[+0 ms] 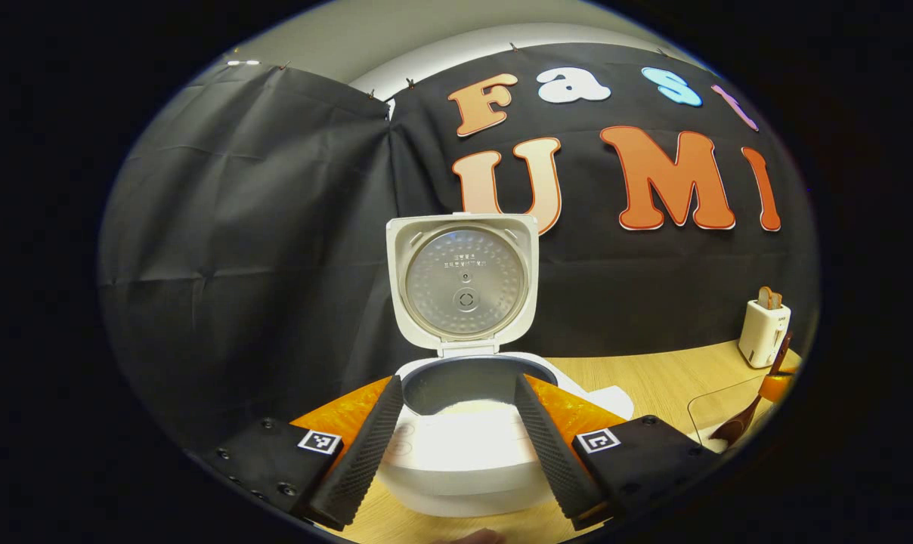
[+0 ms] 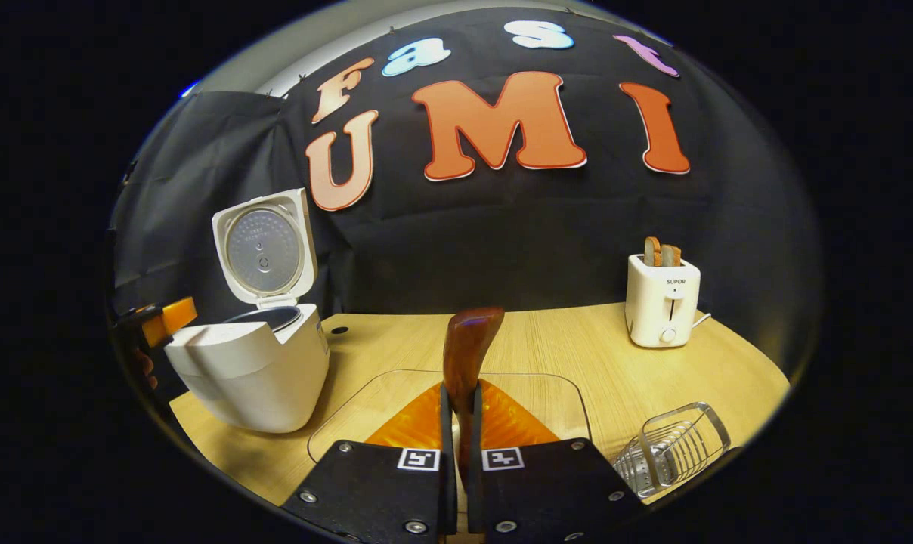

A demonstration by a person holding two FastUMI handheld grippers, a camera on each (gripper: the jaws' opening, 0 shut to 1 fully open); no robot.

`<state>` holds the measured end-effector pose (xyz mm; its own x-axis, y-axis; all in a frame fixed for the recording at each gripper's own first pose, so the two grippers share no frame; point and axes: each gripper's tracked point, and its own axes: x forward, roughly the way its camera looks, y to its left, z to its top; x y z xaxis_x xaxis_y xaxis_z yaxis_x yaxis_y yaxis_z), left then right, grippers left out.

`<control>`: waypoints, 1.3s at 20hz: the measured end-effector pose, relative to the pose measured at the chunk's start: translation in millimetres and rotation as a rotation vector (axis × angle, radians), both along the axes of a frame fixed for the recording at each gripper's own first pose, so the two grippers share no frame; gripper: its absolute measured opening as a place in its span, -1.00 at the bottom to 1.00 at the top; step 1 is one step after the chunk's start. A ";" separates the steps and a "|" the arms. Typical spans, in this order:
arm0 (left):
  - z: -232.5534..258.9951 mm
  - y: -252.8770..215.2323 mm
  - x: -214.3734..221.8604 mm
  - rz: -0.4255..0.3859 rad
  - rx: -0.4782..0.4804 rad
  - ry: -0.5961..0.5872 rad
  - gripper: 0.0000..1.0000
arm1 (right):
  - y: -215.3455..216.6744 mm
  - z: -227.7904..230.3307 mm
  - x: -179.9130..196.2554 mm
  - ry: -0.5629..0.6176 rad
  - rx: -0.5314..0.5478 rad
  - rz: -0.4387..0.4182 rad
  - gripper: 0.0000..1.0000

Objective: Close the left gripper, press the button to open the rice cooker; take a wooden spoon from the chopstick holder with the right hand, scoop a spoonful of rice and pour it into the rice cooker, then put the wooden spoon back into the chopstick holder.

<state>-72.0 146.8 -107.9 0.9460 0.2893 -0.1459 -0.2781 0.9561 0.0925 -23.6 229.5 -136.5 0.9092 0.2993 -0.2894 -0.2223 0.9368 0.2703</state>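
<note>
Rice cooker (image 2: 249, 370) on the table (image 2: 577, 355) at left, lid (image 2: 264, 245) raised upright, white rice in the inner pot (image 1: 471, 385). Left tool (image 1: 460, 412) spread, its fingers flanking the cooker's front. Right tool (image 2: 460, 423) pinching the wooden spoon (image 2: 468, 347), bowl upward, above a clear tray (image 2: 351, 415). Wire chopstick holder (image 2: 672, 446) lies at lower right; toaster (image 2: 660, 302) stands behind.

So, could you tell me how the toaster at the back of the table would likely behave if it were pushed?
The toaster is tall and narrow with a smooth casing, so a push high up would probably tip it, while a low push would likely slide it over the wooden table. The toast slices stand loose in its slots and could jolt out.
</note>
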 end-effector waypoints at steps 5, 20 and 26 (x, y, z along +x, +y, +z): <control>0.1 7.0 -3.7 0.013 0.001 -0.004 0.94 | 3.0 -3.7 2.6 0.046 0.077 -0.019 -0.89; 2.4 16.1 -10.4 0.029 0.003 -0.025 0.94 | 11.3 -14.9 6.7 0.193 0.353 -0.053 -0.88; 2.2 14.2 -9.1 0.026 0.005 -0.026 0.90 | 19.7 -17.6 8.0 0.236 0.403 -0.024 -0.89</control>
